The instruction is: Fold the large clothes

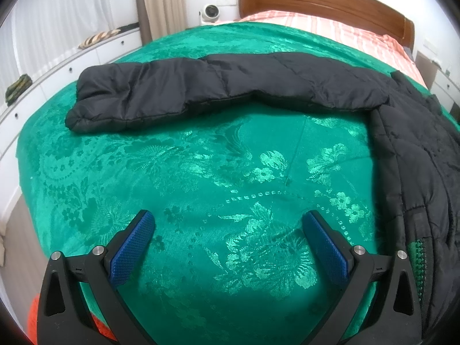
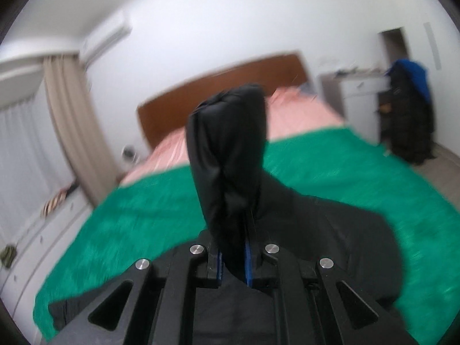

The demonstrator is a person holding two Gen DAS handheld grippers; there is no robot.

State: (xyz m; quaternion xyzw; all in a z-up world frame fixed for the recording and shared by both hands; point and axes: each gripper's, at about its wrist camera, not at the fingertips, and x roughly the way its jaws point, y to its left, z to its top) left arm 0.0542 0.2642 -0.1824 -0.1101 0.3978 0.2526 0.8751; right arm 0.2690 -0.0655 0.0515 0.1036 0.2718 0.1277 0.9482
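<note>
**Right tongs lift a sleeve, left tongs wait**

Left wrist view: The left tongs (image 1: 228, 227) are spread wide with nothing between the blue pads (image 1: 133, 247). They hang over the green bedspread (image 1: 178, 172). The black puffy jacket (image 1: 417, 155) lies on the bed. Its body is off to the right of the tongs, just beside the right finger. One sleeve (image 1: 201, 92) stretches flat across the bed, well ahead of the tongs, with its cuff to the left.

Right wrist view: This picture is blurry. The right tongs (image 2: 234, 261) are squeezed tight on a bunch of black jacket cloth (image 2: 230, 155). The cloth sticks up right in front of the tongs like a bump. I think it is the other sleeve. More of the jacket spreads out below and around the tongs. Far ahead are the brown headboard (image 2: 218, 83) and the pink sheet (image 2: 299, 115).

What could go wrong: The puffy cloth is smooth, so it could slip out of the tight tongs if the pull is quick. Then the sleeve would flop down crooked. The pull could also drag the whole jacket across the bed, because the left tongs are not holding it down. The flat sleeve could get wrinkled too. The bunched cloth may also land twisted, and the fold would be lumpy.
</note>
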